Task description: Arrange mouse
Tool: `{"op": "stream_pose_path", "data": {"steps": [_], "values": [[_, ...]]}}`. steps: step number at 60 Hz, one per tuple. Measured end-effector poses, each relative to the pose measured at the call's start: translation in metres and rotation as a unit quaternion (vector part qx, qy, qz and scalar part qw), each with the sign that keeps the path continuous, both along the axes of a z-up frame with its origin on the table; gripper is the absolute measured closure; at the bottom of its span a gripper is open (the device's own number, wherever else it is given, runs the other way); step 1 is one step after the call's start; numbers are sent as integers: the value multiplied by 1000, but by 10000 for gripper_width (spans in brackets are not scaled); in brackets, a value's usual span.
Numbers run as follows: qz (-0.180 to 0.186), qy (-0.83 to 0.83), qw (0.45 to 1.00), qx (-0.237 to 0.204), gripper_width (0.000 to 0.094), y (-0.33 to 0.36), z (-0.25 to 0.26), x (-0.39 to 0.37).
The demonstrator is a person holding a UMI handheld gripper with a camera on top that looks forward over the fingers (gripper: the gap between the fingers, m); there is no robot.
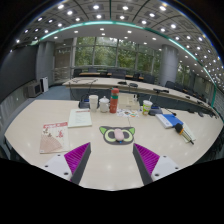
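Hovering above the pale table [100, 170], the gripper [111, 158] has its two fingers spread wide, nothing between them; magenta pads [76, 154] face inward. Just ahead of the fingers, centred on the gap, lies a green mouse mat [117, 135] printed with a cat-like face. On the mat sits the mouse [117, 133]: small, pale grey-white, rounded; finer detail cannot be made out. It is apart from both fingers, not touched.

Beside the mat, toward the left finger: a white paper sheet [80, 118], and nearer, a red-and-white booklet [54, 137]. Beyond the mat: white cups [98, 102], a tall red-and-green can [114, 99], another cup [147, 106]. Toward the right finger's side, a blue object [170, 121] with a dark cable. Dark chairs [84, 103] line the table's far edge.
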State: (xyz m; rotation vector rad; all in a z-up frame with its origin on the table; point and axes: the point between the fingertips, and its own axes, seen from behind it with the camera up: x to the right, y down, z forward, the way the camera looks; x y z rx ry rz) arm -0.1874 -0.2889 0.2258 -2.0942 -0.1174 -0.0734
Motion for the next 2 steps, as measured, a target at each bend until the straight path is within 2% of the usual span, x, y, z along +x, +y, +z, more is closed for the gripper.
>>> {"op": "stream_pose_path", "data": {"steps": [2], "values": [[-1, -3, 1000, 0, 81, 0, 0, 1]]}}
